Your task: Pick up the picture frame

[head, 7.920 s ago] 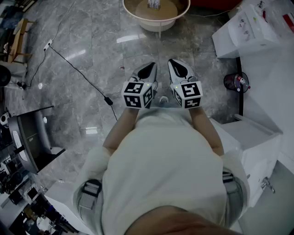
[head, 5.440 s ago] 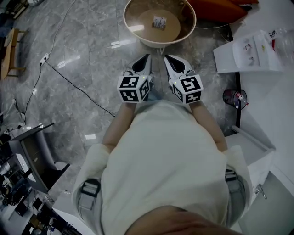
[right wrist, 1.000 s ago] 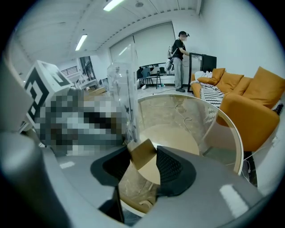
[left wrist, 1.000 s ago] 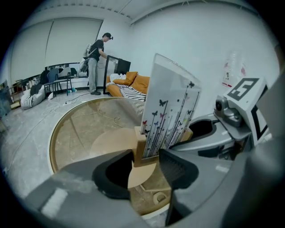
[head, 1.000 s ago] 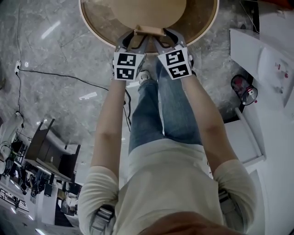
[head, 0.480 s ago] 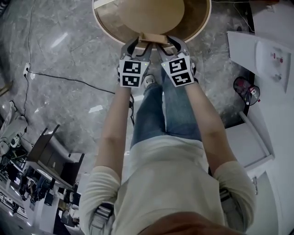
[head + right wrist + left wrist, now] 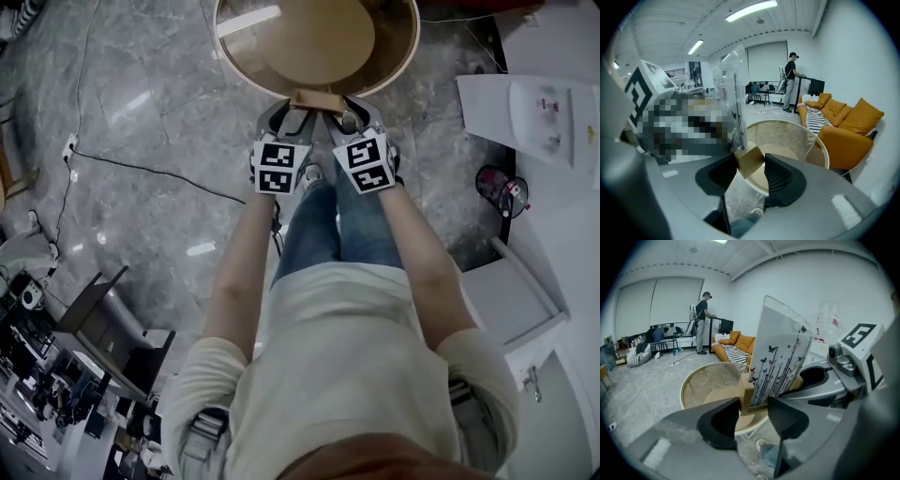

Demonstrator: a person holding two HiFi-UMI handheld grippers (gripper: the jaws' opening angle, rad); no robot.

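Clamping picture frame point(image 7: 780, 357) at table point(image 7: 389, 47) edge

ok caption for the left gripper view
Left claw shut on the butterfly-print picture frame by its base, round table behind.

At the top of my head view I see a round glass-topped counter point(image 7: 242, 58) on a grey marble floor point(image 7: 141, 84), with a black cable point(image 7: 159, 172) trailing at left. The right gripper view shows an orange sofa point(image 7: 848, 126) at right and a person point(image 7: 790, 89) standing beyond it.
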